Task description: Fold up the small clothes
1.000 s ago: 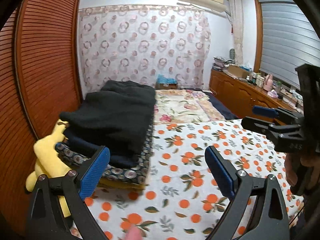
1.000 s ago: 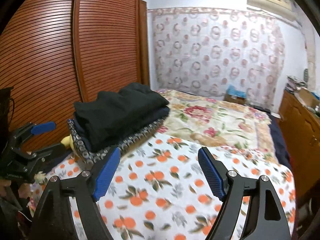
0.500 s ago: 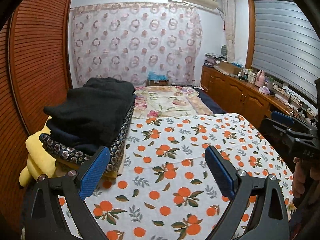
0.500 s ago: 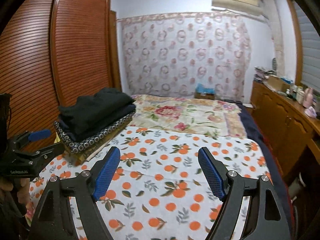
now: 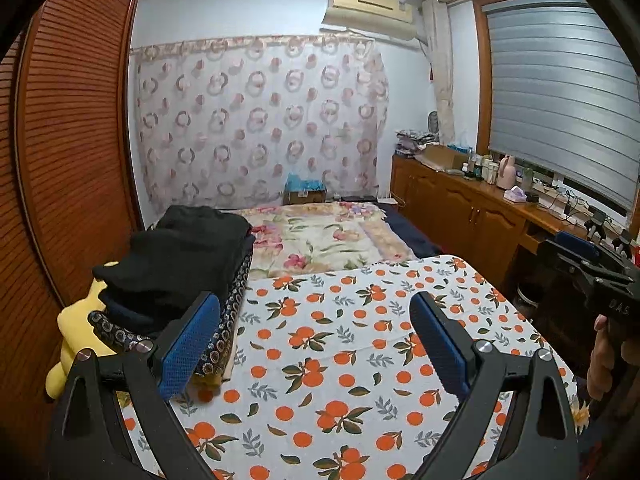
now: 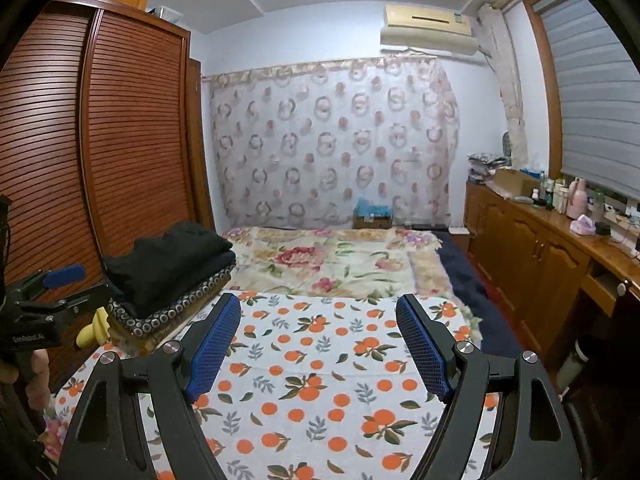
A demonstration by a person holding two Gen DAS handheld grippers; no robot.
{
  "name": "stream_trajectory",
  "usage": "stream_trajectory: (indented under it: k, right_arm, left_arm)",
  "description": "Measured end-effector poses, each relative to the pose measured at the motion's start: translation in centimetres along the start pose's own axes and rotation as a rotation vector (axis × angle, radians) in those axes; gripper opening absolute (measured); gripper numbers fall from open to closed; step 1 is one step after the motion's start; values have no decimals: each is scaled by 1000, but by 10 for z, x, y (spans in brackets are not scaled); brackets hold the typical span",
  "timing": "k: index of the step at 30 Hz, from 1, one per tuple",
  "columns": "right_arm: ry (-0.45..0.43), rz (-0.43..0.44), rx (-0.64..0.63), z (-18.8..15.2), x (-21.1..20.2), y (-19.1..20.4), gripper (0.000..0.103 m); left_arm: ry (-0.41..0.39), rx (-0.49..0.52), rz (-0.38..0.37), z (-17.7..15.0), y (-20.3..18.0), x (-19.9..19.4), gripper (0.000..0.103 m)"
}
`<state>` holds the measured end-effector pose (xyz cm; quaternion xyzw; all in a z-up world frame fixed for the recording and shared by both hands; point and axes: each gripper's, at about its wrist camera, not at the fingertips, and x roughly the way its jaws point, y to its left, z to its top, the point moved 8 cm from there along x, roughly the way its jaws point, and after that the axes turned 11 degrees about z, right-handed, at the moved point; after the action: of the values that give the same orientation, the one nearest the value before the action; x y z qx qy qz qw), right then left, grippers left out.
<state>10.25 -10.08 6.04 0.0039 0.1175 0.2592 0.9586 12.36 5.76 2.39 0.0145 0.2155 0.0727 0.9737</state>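
Note:
A stack of folded clothes (image 5: pixel 176 264), black on top and a dark patterned piece beneath, lies at the left of the bed; it also shows in the right wrist view (image 6: pixel 168 264). My left gripper (image 5: pixel 314 314) is open and empty, held above the orange-print sheet (image 5: pixel 344 360). My right gripper (image 6: pixel 318 316) is open and empty above the same sheet (image 6: pixel 320 368). Each gripper shows at the edge of the other's view: the right one (image 5: pixel 588 264), the left one (image 6: pixel 52 284). No loose garment lies on the sheet.
A yellow plush toy (image 5: pixel 76 328) sits beside the stack. A slatted wooden wardrobe (image 5: pixel 60 160) lines the left. A floral blanket (image 5: pixel 316 240) covers the far bed. A wooden cabinet (image 5: pixel 472 208) with bottles runs along the right under the window.
Both grippers have pulled back and tilted up from the bed, so the stack and the sheet look farther away. Both stayed open and empty.

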Motion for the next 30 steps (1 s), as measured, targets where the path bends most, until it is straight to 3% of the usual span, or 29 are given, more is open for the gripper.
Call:
stream_trajectory:
  k: [30]
  right_arm:
    - [-4, -1, -2, -16, 5, -16, 82]
  left_arm:
    - [-11, 2, 3, 2, 2, -4, 96]
